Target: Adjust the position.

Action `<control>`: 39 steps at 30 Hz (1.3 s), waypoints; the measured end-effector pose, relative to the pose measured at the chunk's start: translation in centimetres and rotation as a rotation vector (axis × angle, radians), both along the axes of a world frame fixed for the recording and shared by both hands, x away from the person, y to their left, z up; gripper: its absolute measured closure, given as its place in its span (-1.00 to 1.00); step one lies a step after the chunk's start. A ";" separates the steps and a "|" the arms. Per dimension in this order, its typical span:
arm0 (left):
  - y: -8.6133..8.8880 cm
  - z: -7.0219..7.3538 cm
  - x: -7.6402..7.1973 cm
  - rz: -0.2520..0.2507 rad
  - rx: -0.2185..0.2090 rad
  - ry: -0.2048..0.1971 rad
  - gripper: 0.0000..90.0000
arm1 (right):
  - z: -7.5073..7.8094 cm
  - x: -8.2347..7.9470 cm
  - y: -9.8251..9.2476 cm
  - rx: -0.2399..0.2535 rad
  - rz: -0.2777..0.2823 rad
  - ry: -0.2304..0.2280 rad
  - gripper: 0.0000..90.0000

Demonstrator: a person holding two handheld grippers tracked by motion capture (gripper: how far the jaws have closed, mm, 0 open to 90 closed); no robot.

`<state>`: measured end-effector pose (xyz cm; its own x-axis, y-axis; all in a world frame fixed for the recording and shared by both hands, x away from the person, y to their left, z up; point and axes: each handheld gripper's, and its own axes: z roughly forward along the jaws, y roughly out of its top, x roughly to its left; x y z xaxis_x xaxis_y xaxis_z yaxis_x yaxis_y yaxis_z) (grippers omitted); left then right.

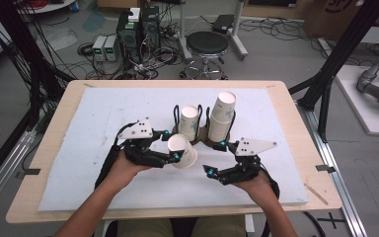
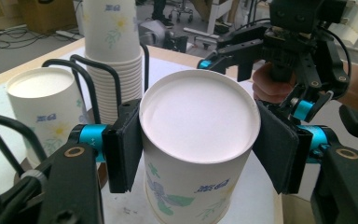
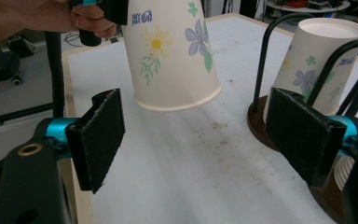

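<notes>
Pressing from both sides, the two black pads of the left gripper (image 2: 198,149) clamp a floral paper cup (image 2: 198,149) near its closed base, so the jaws stand about a cup's width apart with the cup filling the gap. In the left gripper view the cup's flat white bottom faces the camera, and its printed wall runs away and downward from the pads. From the high view the same cup (image 1: 182,150) lies tilted, its long axis slanting from the base at the upper left to the open mouth at the lower right, lifted off the white mat (image 1: 79,163). The right gripper view shows the mouth rim pointing down toward the mat with clear space under it, the daisy and violet print on the wall. The right gripper (image 3: 200,140) has its pads spread wide with nothing between them, just the stained mat behind; the held cup hangs beyond and above its left pad. In the high view this gripper (image 1: 216,158) sits just right of the cup. Behind both, a black wire holder (image 1: 177,116) on a dark round base carries one upturned cup (image 1: 189,121) and, beside it, a taller stack of cups (image 1: 222,116).
</notes>
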<state>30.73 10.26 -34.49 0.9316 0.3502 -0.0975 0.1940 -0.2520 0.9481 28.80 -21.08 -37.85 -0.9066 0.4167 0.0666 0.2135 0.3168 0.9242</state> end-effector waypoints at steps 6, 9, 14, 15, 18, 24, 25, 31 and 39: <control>-0.5 -0.2 -0.2 -0.031 0.015 0.000 -0.17 | -0.2 0.2 1.1 -0.015 0.049 -0.007 -0.55; -0.9 -0.2 -0.5 -0.055 0.022 0.000 -0.17 | -0.4 0.4 1.7 -0.022 0.075 -0.001 -0.55; -1.2 -0.2 -0.7 -0.078 0.026 0.002 -0.17 | -0.5 0.4 2.5 -0.032 0.106 -0.001 -0.55; -1.2 -0.2 -0.7 -0.078 0.026 0.002 -0.17 | -0.5 0.4 2.5 -0.032 0.106 -0.001 -0.55; -1.3 -0.2 -0.9 -0.094 0.025 0.001 -0.17 | -0.7 0.5 3.0 -0.038 0.117 0.002 -0.55; -1.7 -0.3 -1.0 -0.115 0.022 0.007 -0.17 | -1.0 0.6 3.4 -0.037 0.140 0.007 -0.55; -1.8 -0.3 -1.0 -0.117 0.024 0.007 -0.17 | -1.0 0.6 3.5 -0.039 0.144 0.003 -0.55; -2.0 -0.4 -1.0 -0.128 0.012 0.015 -0.17 | -1.2 0.6 3.7 -0.035 0.158 0.006 -0.54; -1.9 -0.5 -0.9 -0.142 -0.007 0.027 -0.17 | -1.7 0.8 3.7 -0.011 0.193 0.018 -0.38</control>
